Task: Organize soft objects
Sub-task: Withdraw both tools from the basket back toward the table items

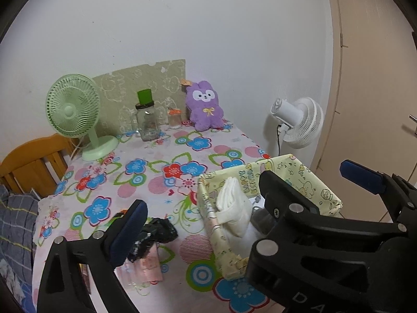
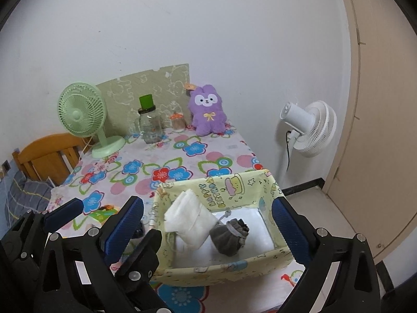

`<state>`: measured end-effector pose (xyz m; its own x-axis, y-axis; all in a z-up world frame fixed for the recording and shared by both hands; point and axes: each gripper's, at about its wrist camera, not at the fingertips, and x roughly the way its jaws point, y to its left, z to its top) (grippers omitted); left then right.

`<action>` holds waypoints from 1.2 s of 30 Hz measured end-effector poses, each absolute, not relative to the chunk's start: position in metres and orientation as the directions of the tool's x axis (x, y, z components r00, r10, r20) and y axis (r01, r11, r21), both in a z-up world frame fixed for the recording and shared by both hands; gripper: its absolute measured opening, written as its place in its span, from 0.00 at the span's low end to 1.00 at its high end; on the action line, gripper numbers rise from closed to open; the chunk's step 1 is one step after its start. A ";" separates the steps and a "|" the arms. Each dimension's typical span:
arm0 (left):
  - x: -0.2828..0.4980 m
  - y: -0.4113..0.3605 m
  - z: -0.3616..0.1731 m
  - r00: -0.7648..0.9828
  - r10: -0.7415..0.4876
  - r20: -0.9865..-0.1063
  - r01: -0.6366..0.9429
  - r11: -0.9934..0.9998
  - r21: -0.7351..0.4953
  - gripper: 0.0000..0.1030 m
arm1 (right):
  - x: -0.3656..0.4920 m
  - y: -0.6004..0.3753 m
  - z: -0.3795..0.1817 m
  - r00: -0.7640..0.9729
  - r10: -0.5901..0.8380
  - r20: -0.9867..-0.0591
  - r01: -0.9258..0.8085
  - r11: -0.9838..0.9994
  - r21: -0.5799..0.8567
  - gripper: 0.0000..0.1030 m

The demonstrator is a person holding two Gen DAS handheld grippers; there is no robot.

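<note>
Right wrist: one fabric box (image 2: 216, 274); two bundles inside; two fans.

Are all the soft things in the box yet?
Not all. A white cloth and a grey pouch sit in the yellow box. Both grippers are open and empty. A black bundle still lies on the table.

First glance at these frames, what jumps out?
The purple plush sitting against the wall at the far end of the flowered table, with a green fan to its left. Nearer, a yellow fabric box holds a white folded cloth and a grey pouch. Both the left gripper and the right gripper stand open and empty near the box.
</note>
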<state>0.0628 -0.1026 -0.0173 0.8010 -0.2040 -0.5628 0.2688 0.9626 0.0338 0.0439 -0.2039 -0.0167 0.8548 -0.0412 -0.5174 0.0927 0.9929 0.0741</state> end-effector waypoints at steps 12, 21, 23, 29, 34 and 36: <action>0.049 -0.072 -0.017 0.811 -0.206 -0.548 0.263 0.964 0.027 0.99 | 0.034 -0.169 -0.013 0.860 -0.005 -0.510 0.047 0.996 0.069 1.00; 0.044 -0.048 -0.023 0.810 -0.209 -0.548 0.263 0.965 0.021 1.00 | 0.030 -0.141 -0.017 0.865 0.023 -0.502 0.004 0.999 0.053 1.00; 0.043 -0.043 -0.025 0.813 -0.199 -0.547 0.255 0.967 0.028 1.00 | 0.029 -0.136 -0.019 0.869 0.019 -0.495 0.004 0.999 0.045 1.00; 0.044 -0.028 -0.032 0.814 -0.187 -0.551 0.240 0.970 0.025 1.00 | 0.032 -0.119 -0.026 0.866 0.041 -0.498 -0.019 0.999 0.050 1.00; 0.047 -0.016 -0.040 0.812 -0.177 -0.557 0.226 0.974 0.021 1.00 | 0.038 -0.106 -0.033 0.860 0.068 -0.506 -0.046 0.997 0.055 1.00; 0.048 -0.011 -0.043 0.809 -0.172 -0.562 0.221 0.975 0.021 1.00 | 0.040 -0.100 -0.037 0.855 0.080 -0.512 -0.056 0.997 0.062 1.00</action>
